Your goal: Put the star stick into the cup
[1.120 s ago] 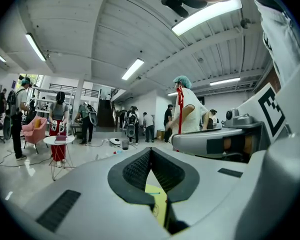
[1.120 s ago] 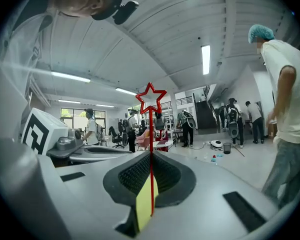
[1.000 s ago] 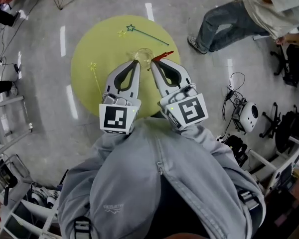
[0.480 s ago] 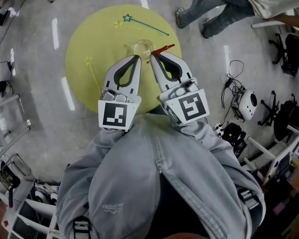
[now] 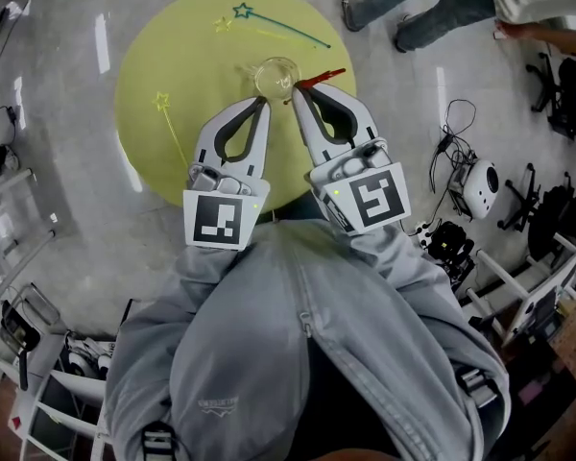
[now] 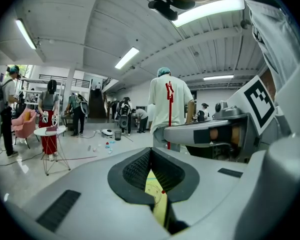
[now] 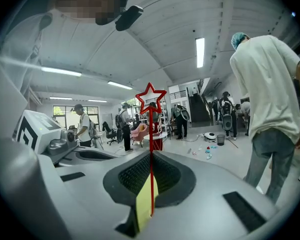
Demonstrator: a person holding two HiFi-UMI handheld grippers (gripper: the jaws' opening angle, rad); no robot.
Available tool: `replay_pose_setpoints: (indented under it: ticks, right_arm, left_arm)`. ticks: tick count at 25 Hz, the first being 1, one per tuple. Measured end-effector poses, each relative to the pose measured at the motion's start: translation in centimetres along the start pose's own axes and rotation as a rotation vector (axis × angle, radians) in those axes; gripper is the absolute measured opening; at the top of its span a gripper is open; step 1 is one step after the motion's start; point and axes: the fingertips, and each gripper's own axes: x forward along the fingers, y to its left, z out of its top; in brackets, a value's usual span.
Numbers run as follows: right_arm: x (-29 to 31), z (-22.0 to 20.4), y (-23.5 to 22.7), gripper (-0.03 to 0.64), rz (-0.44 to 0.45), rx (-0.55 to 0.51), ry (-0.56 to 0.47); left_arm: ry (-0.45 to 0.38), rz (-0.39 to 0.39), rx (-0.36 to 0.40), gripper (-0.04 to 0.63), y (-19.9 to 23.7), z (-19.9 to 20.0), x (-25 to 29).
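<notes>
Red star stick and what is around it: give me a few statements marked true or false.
1. The right gripper is shut on the red star stick. True.
2. The red star stick is in the cup. False: it is in the right gripper, outside the cup.
3. The left gripper holds the green star stick. False: its fingers are shut on nothing, and that stick lies on the table.
4. The cup stands on the yellow table. True.
</notes>
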Motion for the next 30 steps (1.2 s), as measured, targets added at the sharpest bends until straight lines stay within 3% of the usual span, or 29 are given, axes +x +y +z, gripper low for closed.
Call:
replay_pose_setpoints:
  ticks: [10, 18, 30]
  right_arm:
    - [1.1, -3.1, -1.2, 0.034, -0.004, 0.010, -0.001]
    - [3.1, -6.8, -3.6, 0.034, -0.020, 0.013, 0.003]
    - [6.1, -11.8, -6.0, 0.034, -0.030, 0.010, 0.025]
  left_arm:
    - [0.020, -0.005, 0.018, 0.017, 0.3, -3.7, 1.4]
    - [0.054, -0.035, 0.124, 0.017, 0.9, -7.9, 3.8]
    - [0.091, -0.033, 0.129, 0.017, 2.2, -13.3, 7.3]
